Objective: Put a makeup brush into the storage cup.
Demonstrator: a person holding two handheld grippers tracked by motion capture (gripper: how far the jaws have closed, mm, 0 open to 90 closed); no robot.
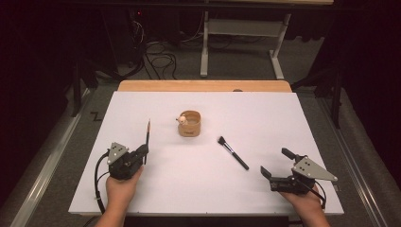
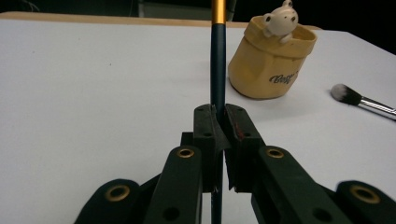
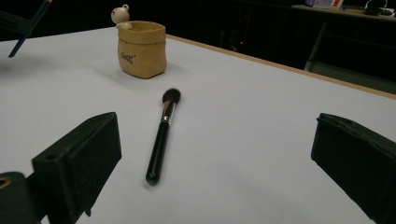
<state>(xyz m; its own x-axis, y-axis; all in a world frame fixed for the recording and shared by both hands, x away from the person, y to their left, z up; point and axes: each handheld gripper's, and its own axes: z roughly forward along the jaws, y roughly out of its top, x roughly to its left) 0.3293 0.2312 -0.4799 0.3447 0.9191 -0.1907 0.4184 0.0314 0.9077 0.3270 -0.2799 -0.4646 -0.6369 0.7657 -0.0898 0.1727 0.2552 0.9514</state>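
Note:
My left gripper is at the front left of the white table, shut on a thin dark-blue brush handle with a gold band. The handle stands up and slants toward the table's far side. A tan pouch-shaped holder with a small bear figure on its rim stands mid-table, beyond and to the right of the held handle. A black makeup brush lies flat between the holder and my right gripper. That gripper is open with nothing between its jaws.
The white sheet covers the table, and a wooden edge shows at the far side. Beyond it stand a metal frame and cables on the floor. In the right gripper view the held handle shows at the top left.

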